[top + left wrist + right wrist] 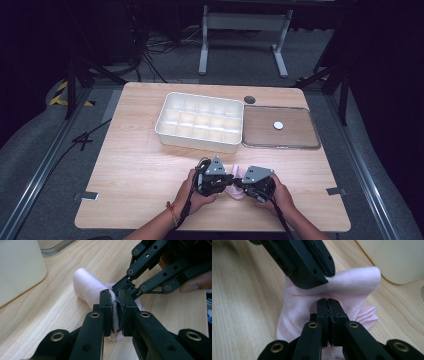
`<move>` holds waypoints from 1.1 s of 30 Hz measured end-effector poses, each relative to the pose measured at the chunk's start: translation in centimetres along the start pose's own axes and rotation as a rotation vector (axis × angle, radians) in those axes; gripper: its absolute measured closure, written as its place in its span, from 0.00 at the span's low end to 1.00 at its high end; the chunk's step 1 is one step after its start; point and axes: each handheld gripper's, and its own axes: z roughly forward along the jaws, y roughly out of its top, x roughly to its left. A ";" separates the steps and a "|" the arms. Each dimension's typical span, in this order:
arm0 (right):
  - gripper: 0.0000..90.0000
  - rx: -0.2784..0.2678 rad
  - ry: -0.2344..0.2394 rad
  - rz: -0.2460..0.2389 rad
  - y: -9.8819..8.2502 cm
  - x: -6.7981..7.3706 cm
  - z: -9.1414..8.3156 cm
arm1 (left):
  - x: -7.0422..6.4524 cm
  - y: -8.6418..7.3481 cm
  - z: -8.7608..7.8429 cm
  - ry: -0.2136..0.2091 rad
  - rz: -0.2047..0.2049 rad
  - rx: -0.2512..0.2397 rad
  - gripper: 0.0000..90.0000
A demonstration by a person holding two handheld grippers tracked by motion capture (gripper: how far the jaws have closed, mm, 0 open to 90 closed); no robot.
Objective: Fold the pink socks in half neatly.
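Observation:
A pale pink sock (235,192) lies rolled near the table's front edge, between my two grippers. In the left gripper view the sock (87,287) runs away from me, and my left gripper (114,296) is shut on one end of it, with cloth squeezed between the pads. My right gripper (123,287) meets it tip to tip from the opposite side. In the right gripper view my right gripper (328,301) has its jaws pressed together at a crease in the sock (352,285), pinching a thin fold. The left gripper (325,272) comes down from above onto the same cloth.
A white compartment box (200,121) stands at the middle of the wooden table (135,165). A clear shallow lid (300,142) lies right of it with a small white disc (278,125) in it. A dark cable hole (249,99) sits behind.

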 end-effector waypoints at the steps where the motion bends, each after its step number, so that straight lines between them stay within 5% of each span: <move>1: 0.93 -0.009 0.003 0.009 0.0 -0.1 -0.1 | 0.0 0.0 0.0 0.001 -0.006 -0.004 0.92; 7: 0.90 -0.066 -0.002 0.044 -0.2 -1.0 -1.6 | 0.2 -0.1 -0.2 0.006 -0.016 -0.004 0.92; 12: 0.90 -0.034 -0.028 0.045 -0.9 -1.4 -2.6 | 0.2 0.0 -0.2 0.004 -0.008 -0.003 0.92; 16: 0.93 0.013 -0.013 0.061 -1.8 -1.8 -1.7 | -0.1 0.0 0.1 0.002 -0.005 -0.001 0.92; 33: 0.92 -0.016 -0.019 0.078 -1.8 -2.3 -1.7 | -1.2 0.2 1.3 -0.025 0.034 0.011 0.90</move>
